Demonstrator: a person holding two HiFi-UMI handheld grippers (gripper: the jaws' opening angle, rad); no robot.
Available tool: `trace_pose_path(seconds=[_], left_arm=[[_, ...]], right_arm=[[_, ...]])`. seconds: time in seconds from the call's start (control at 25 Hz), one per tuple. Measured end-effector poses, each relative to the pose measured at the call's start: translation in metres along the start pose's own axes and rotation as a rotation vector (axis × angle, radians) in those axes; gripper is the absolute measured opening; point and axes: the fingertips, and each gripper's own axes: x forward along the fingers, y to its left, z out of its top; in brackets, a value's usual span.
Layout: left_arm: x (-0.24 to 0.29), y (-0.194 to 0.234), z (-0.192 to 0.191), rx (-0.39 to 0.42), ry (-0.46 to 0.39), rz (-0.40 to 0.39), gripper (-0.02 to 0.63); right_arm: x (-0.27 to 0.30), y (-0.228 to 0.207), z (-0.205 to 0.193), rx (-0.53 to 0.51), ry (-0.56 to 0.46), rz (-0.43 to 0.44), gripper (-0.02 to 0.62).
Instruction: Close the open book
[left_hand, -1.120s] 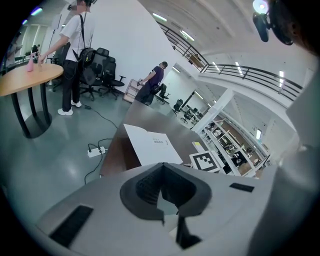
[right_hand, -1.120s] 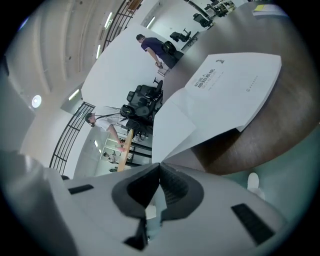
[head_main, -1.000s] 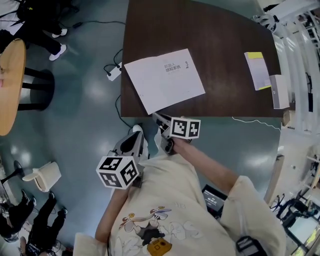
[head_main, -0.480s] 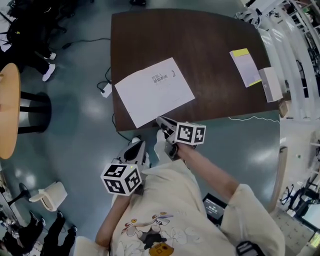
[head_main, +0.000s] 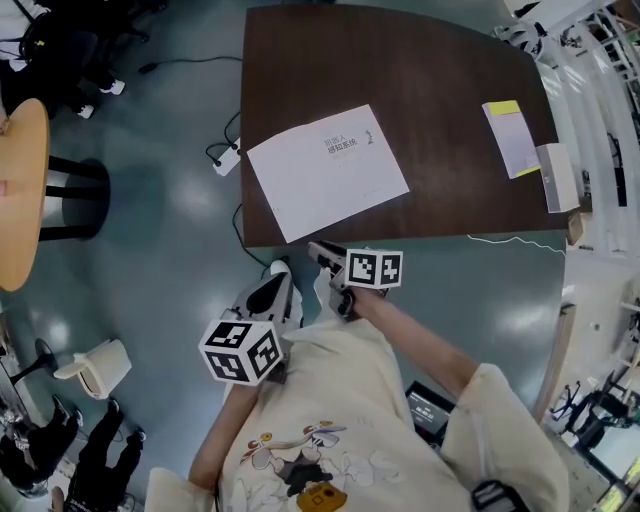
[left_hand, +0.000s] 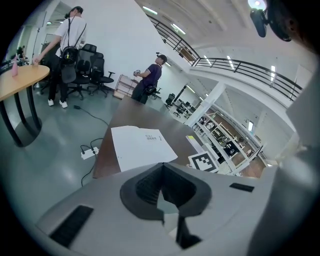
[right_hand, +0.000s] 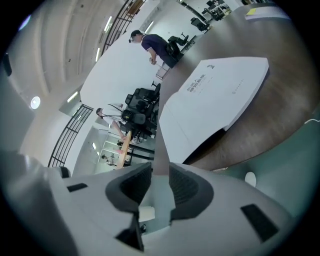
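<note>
1. Book: closed, lying flat with its white cover up, on a dark brown counter. In the head view it sits in the lower left part of the counter, turned at an angle. There is small dark print near the cover's upper right corner.
2. The book's lowest corner reaches the counter's near edge, just left of centre in the frame.
3. Right gripper: held just below that near edge, pointing at the book's lowest corner. Its jaws have just been opening and now stand partly apart. In the right gripper view a pale tip of the book's corner shows in the gap between them, and the pads do not press on it.
4. Left gripper: lower and further left in the head view, over the grey-green floor and apart from the counter. Its jaws meet at the tips with nothing between them.
5. At the counter's right side, well apart from the book, lie a yellow-topped booklet and, just beside it, a white box.
6. On the floor at the counter's left edge lies a white power strip with dark cables.
7. A round wooden table fills the far left of the frame.
</note>
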Motion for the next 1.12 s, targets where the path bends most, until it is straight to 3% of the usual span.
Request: trace_pose_path(seconds=[0.44,0.68,0.92,1.04,1.12], left_arm=[[-0.027,0.038,0.0,-0.069,-0.044,0.103,0.006],[-0.036,0.052,-0.001,-0.097,-0.066,0.141,0.006],[-0.04,0.059,0.001,-0.112,-0.074,0.162,0.006],[-0.04,0.061,0.001,-0.112,-0.076,0.162,0.006],[-0.039,0.061,0.003,-0.11,-0.076,0.157,0.006]], right_arm=[[0.048,-0.029,-0.017,-0.023,0.098,-0.089,0.118],[0.063,-0.042,-0.023,0.047,0.122,-0.102,0.13],[0.076,-0.039,-0.01,0.154,0.076,-0.078,0.123],[0.079,-0.042,-0.008,0.146,0.082,-0.11,0.046],[0.078,-0.039,-0.006,0.141,0.08,-0.111,0.035]])
